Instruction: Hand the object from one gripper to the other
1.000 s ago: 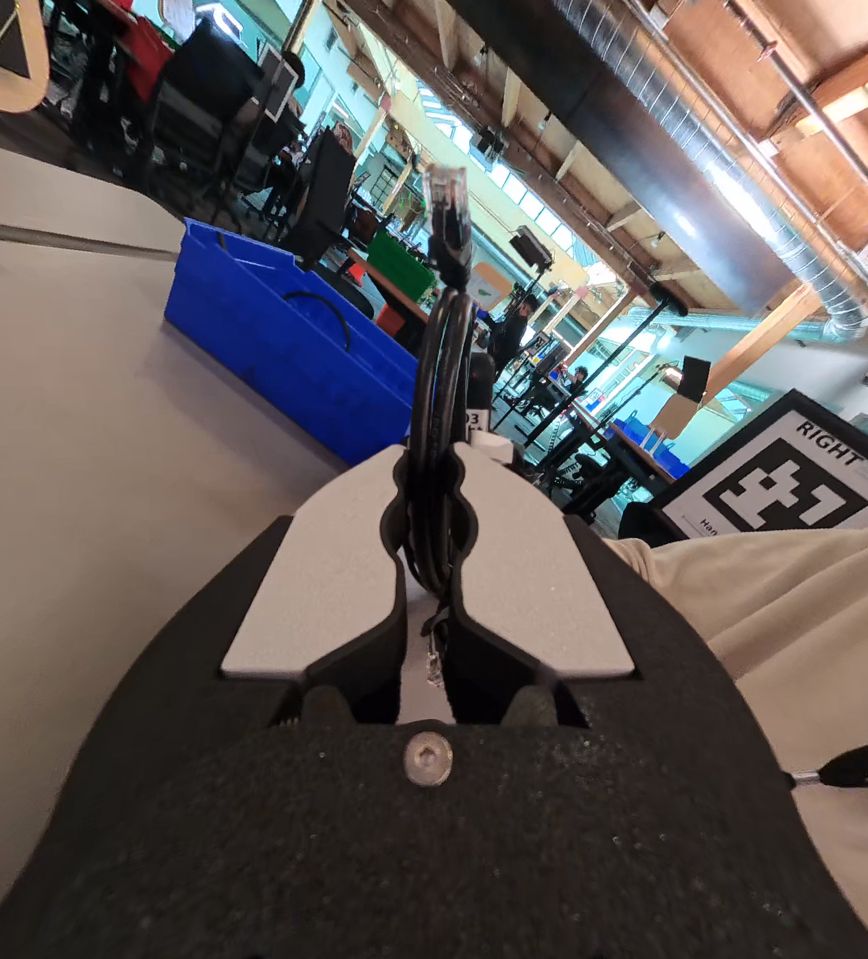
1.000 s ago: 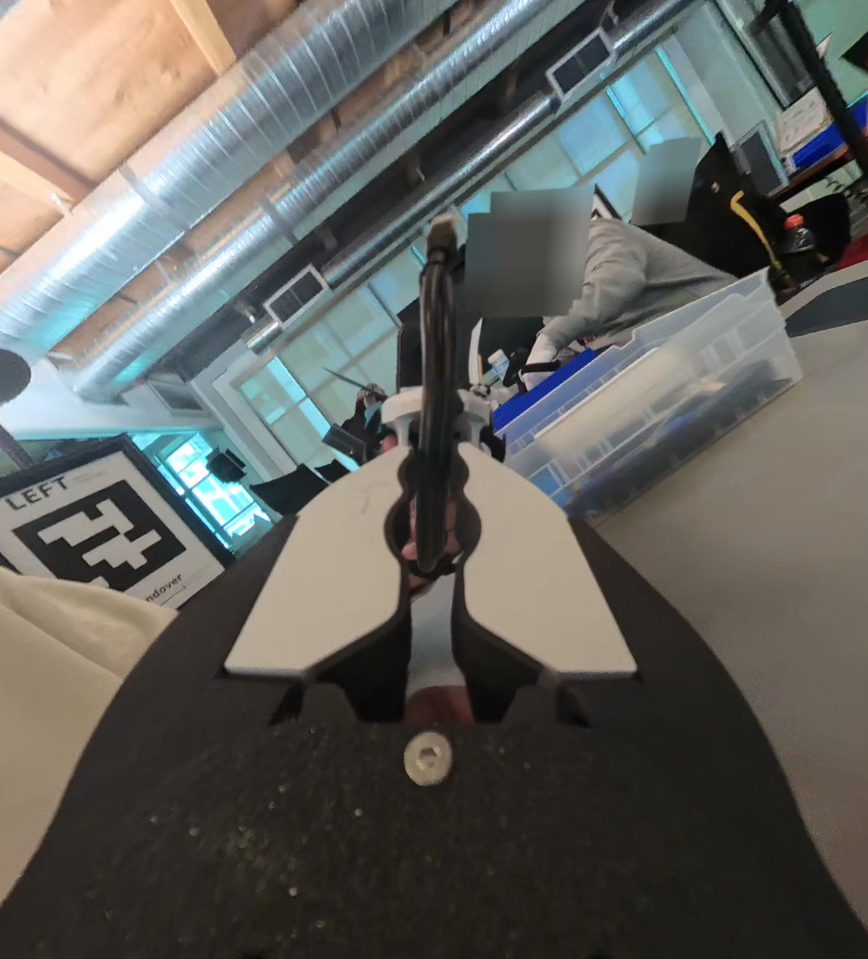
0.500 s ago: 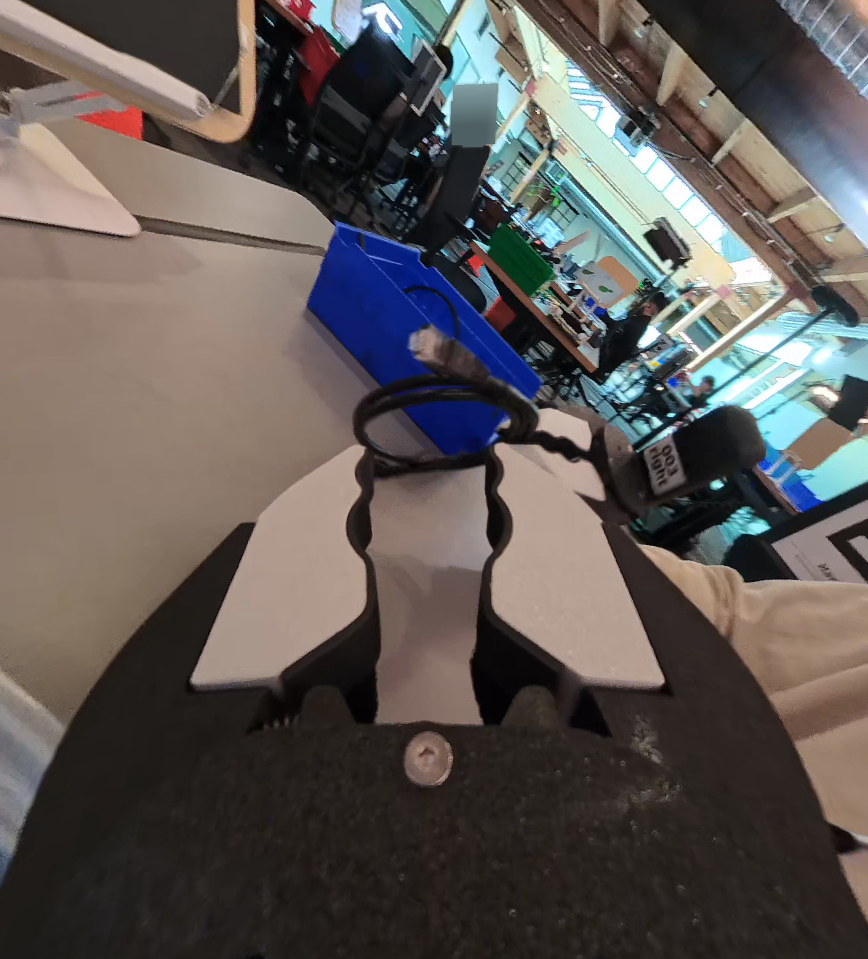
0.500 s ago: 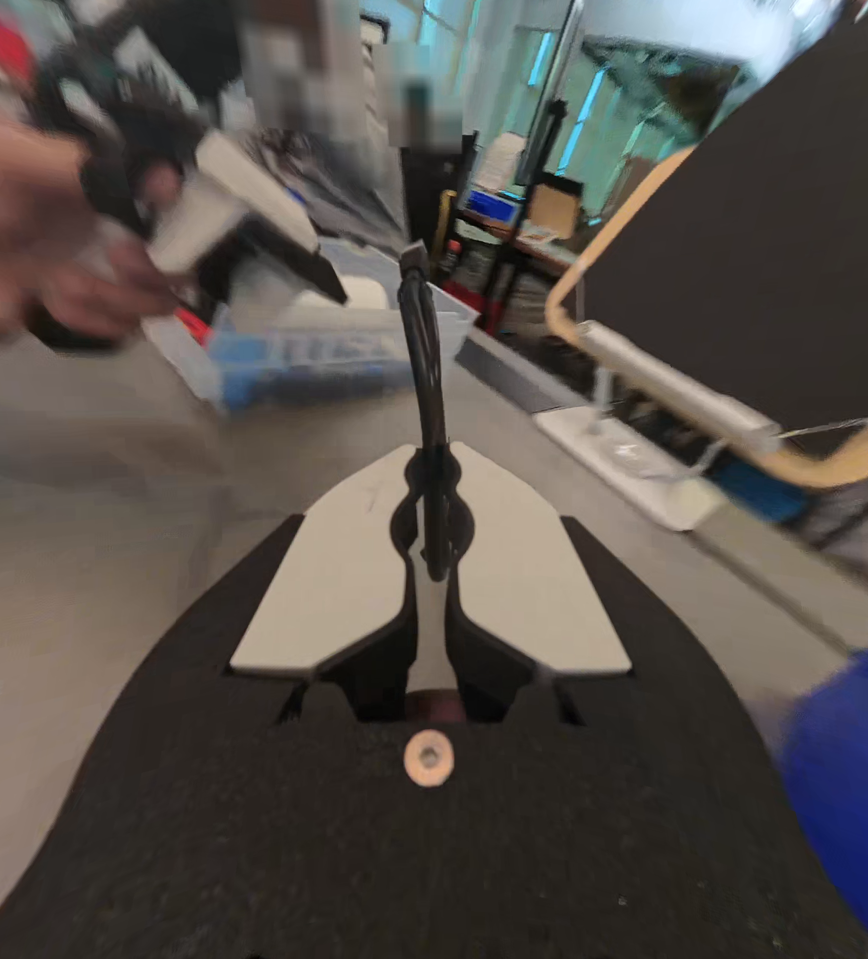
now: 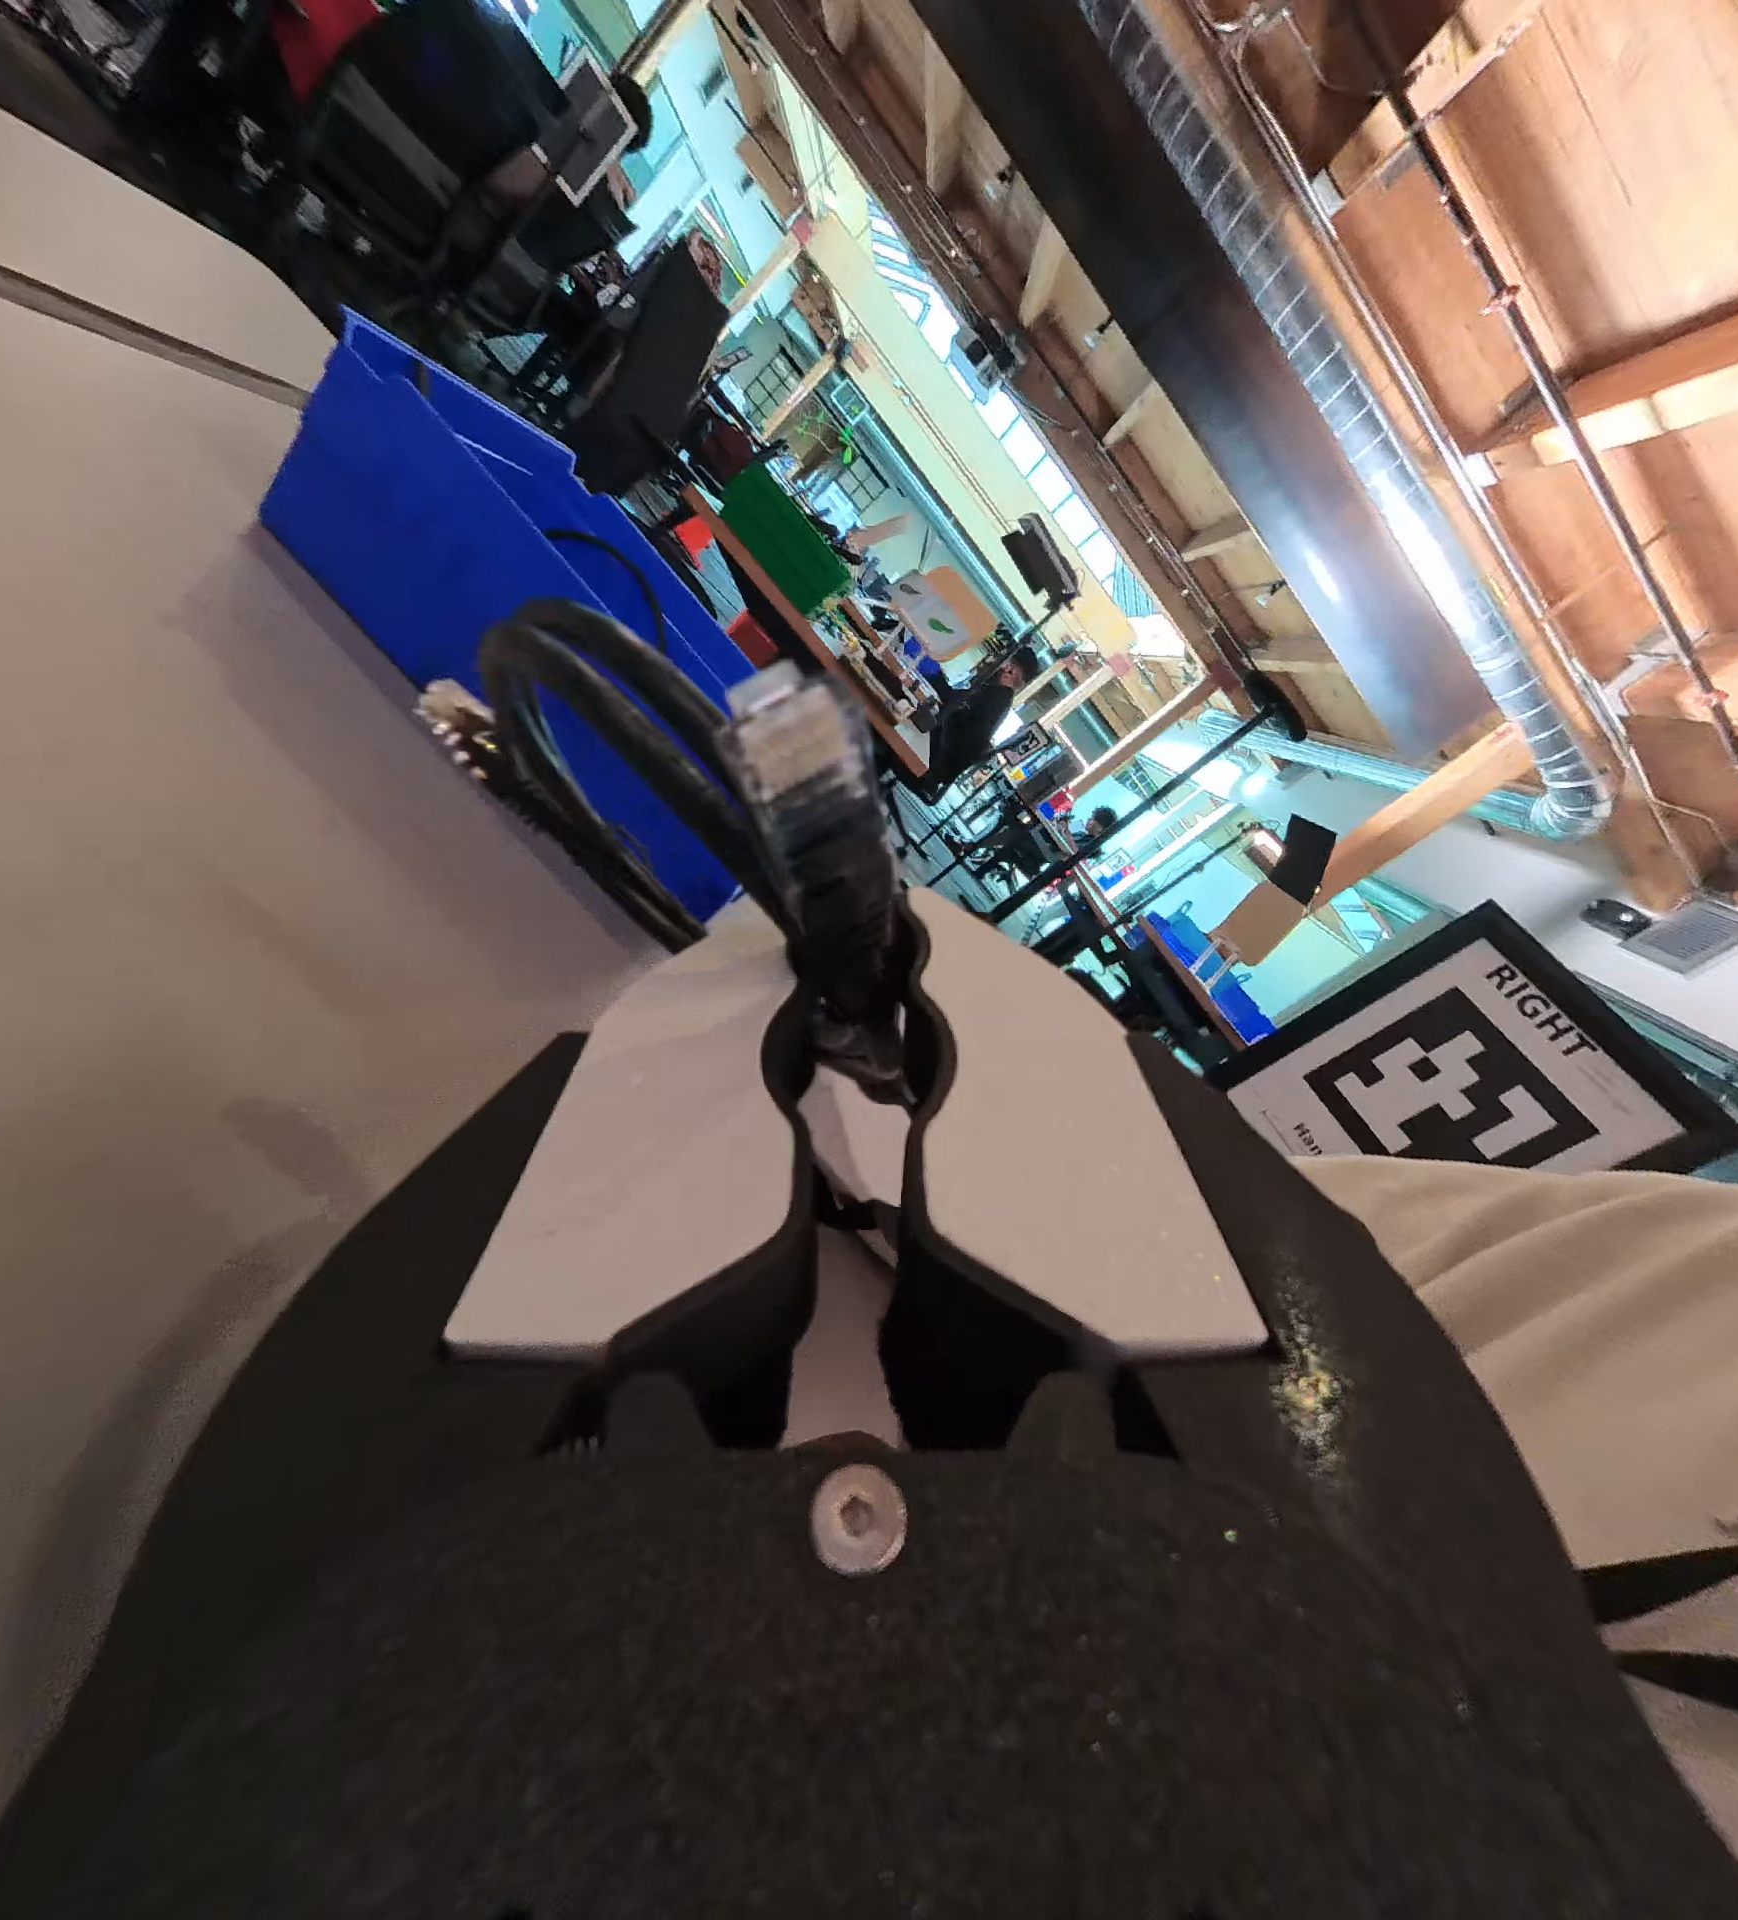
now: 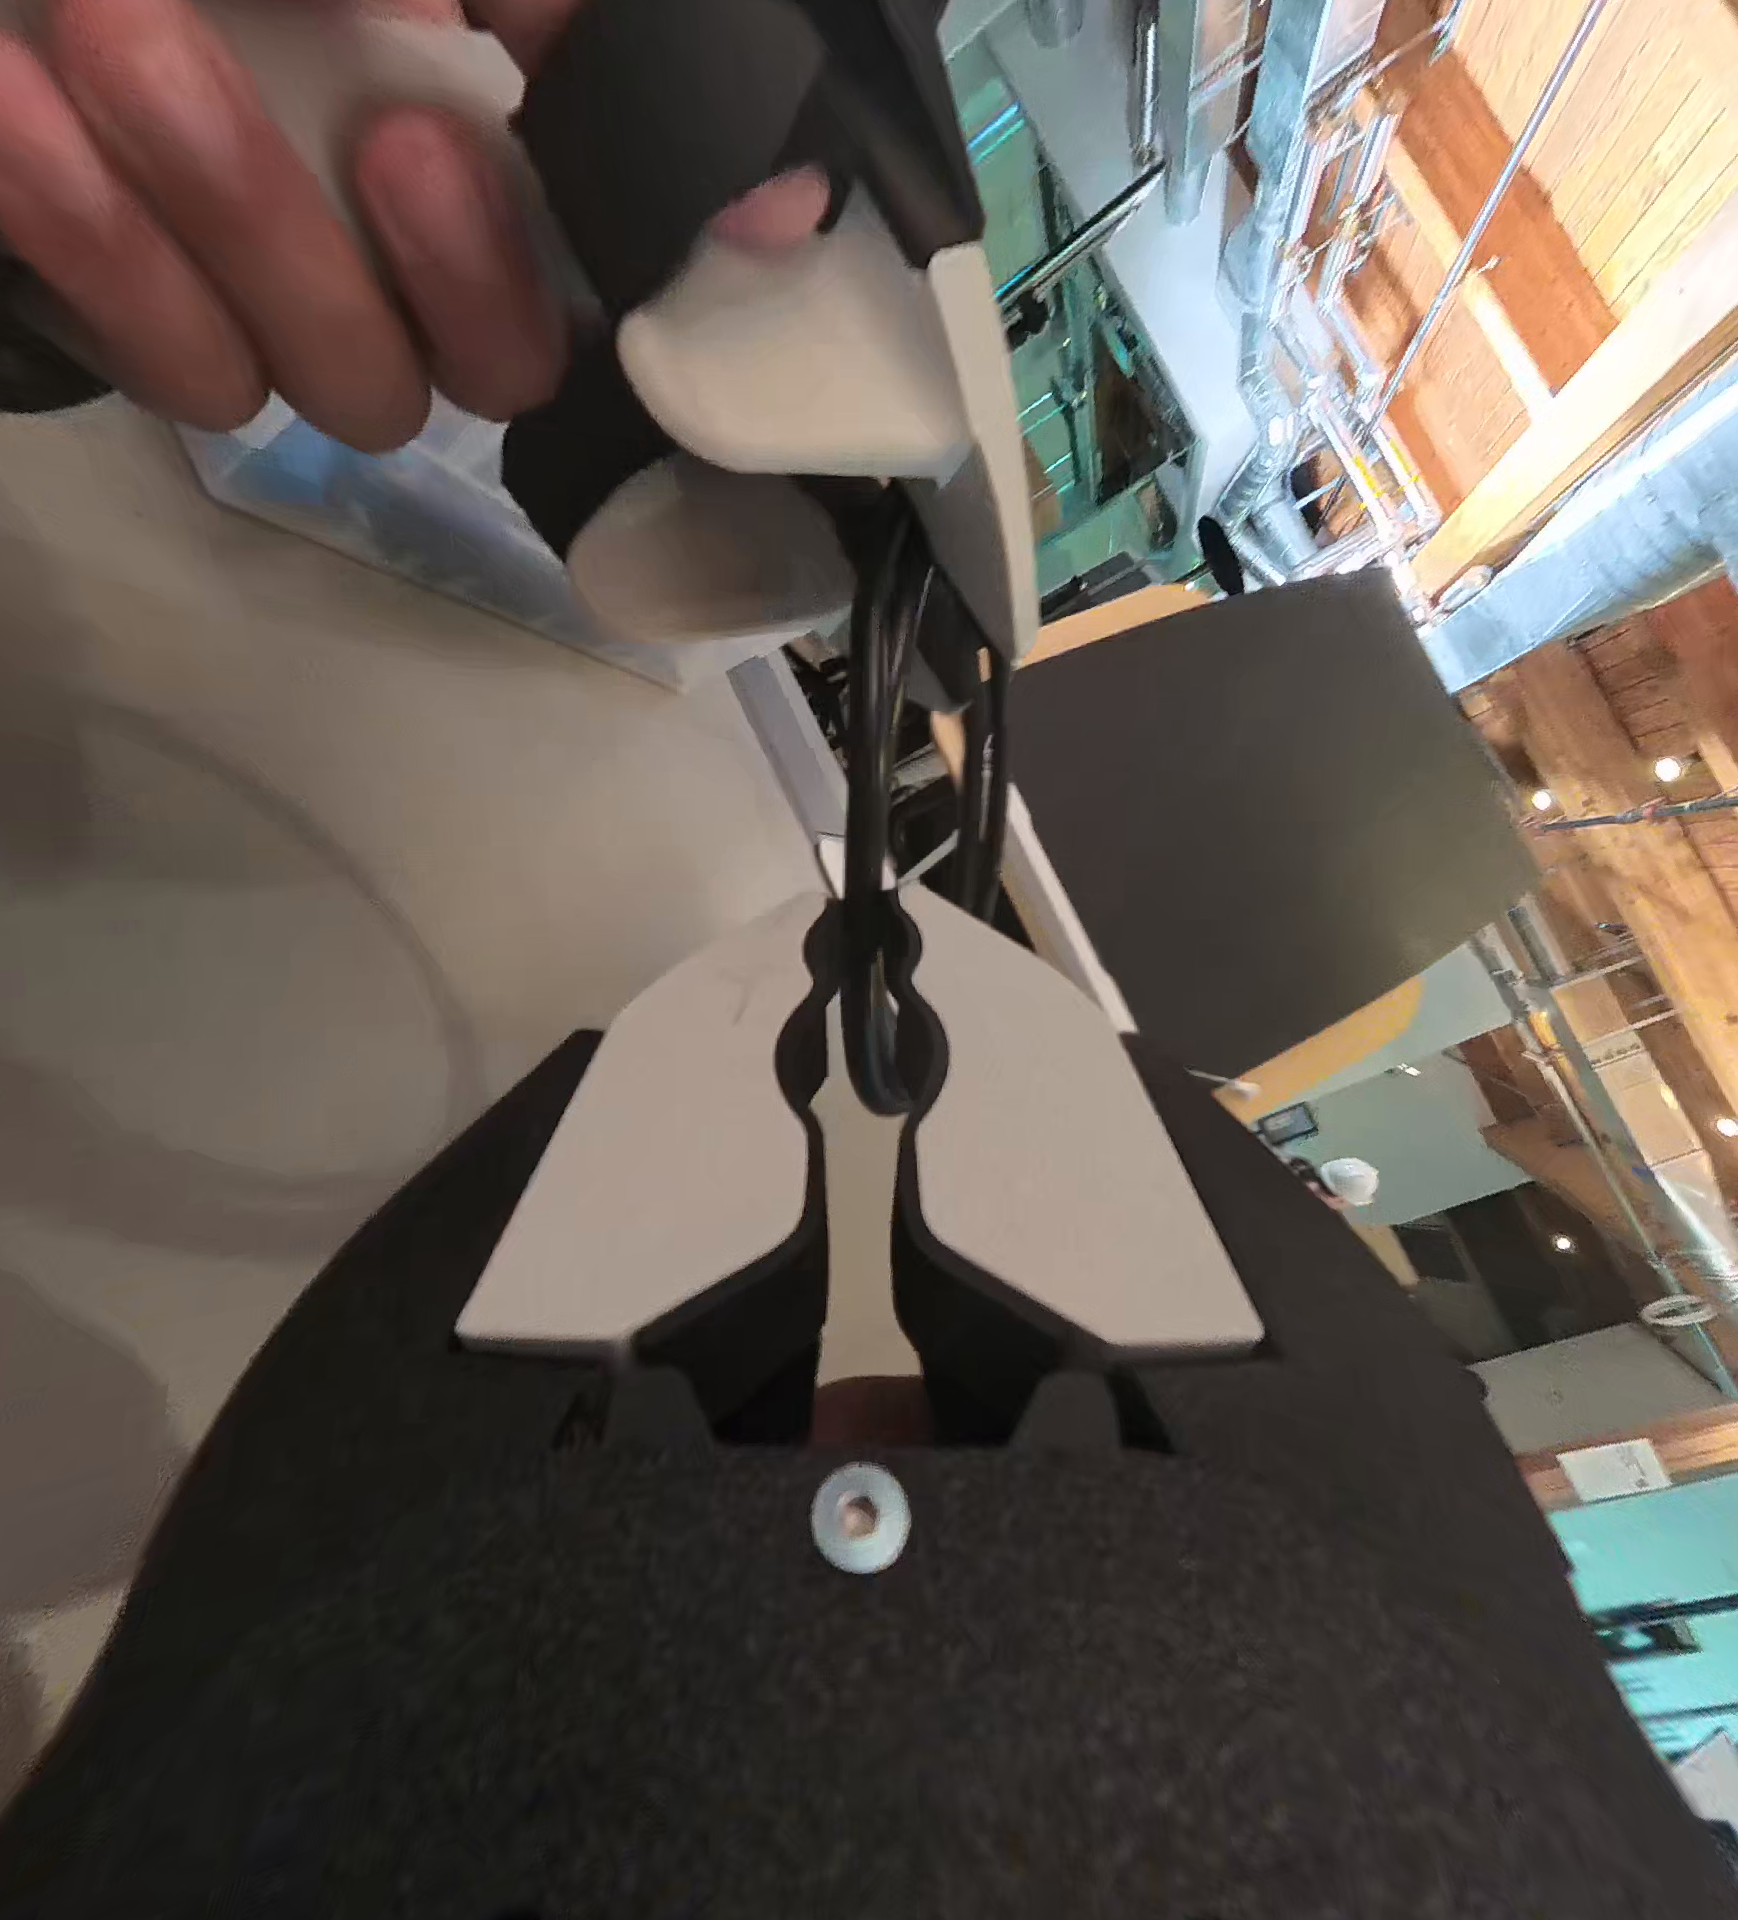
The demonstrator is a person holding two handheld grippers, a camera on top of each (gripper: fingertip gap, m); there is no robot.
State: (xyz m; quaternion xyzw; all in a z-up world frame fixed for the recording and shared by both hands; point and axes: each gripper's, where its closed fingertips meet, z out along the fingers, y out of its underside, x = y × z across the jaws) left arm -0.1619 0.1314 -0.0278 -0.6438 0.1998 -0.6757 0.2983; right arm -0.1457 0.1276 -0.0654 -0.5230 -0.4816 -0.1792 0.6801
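Both grippers, left (image 5: pixel 857 971) and right (image 6: pixel 863 971), pinch the black cable (image 6: pixel 870 790). The cable's top hides under the left gripper, upper middle. A blurry hand (image 6: pixel 221 218) is cut off upper left.

The left gripper (image 5: pixel 860 940) points up and away over the table edge, its two white fingers (image 5: pixel 657 1132) drawn close together at the tips and clamped on the black cable bundle. In the right wrist view this same gripper (image 6: pixel 932 582) appears at the far upper left, tilted down toward the camera, with a bare hand (image 6: pixel 210 218) wrapped around its dark handle, fingers curled over the white trigger piece. The right gripper (image 6: pixel 865 940) points up toward it, its white fingers (image 6: pixel 1052 1164) nearly together at the tips, pinching the near end of the same cable loop. A beige sleeve (image 5: pixel 1592 1351) lies at the right, near the left gripper.
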